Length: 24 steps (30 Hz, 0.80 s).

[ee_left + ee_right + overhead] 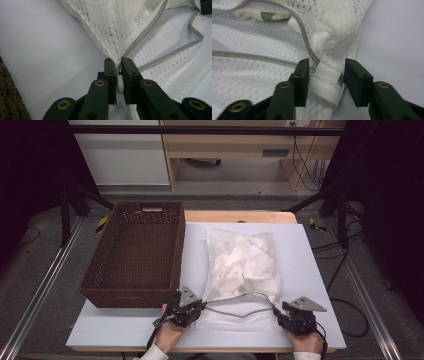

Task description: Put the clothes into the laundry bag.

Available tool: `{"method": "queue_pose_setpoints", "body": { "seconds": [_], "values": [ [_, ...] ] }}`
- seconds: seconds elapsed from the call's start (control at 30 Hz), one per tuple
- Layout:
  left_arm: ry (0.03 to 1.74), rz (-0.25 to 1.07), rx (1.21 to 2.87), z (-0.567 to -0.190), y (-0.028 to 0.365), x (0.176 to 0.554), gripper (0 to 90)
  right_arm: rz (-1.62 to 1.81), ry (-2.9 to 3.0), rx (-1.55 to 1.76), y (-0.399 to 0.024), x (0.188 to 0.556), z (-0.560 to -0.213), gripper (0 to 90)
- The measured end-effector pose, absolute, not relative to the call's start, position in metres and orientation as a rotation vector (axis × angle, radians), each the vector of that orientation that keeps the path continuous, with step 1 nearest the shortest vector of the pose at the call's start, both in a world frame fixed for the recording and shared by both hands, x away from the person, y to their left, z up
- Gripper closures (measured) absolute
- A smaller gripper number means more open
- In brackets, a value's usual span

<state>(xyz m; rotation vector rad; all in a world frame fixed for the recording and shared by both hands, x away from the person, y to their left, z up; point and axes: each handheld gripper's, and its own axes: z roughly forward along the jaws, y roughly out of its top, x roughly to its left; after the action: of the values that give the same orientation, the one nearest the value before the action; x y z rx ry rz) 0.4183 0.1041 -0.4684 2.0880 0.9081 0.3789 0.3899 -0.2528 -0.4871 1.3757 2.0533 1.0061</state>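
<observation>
A white mesh laundry bag (243, 270) lies on the white tabletop (310, 265), just to the right of a brown wicker basket (137, 252), with crumpled white cloth (245, 260) inside it. The bag's near end, edged by a grey zipper (240, 312), lies open between the two hands. The left tool (198, 306) is clamped on the bag's near left corner: in the left gripper view its jaws pinch the mesh (117, 45) where the zipper edges meet. The right tool (325, 82) sits at the bag's near right corner with its jaws parted; a white webbing loop (325, 83) lies between them, touching the left jaw and clear of the right one.
</observation>
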Motion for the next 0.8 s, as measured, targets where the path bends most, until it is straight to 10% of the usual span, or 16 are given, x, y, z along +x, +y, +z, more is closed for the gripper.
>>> {"method": "queue_pose_setpoints", "body": {
  "seconds": [0.13,0.43,0.8],
  "values": [
    [0.911,0.383,2.091,-0.469,0.105,0.418,82.0,0.977,2.072,1.394,-0.254,0.391,-0.483,88.4],
    [0.92,0.378,2.097,-0.475,0.109,0.416,81.3,0.971,2.102,1.371,-0.268,0.383,-0.481,88.0],
    [0.829,0.457,2.023,-0.445,0.113,0.405,42.3,1.191,1.921,1.328,-0.276,0.392,-0.459,29.4]
  ]
}}
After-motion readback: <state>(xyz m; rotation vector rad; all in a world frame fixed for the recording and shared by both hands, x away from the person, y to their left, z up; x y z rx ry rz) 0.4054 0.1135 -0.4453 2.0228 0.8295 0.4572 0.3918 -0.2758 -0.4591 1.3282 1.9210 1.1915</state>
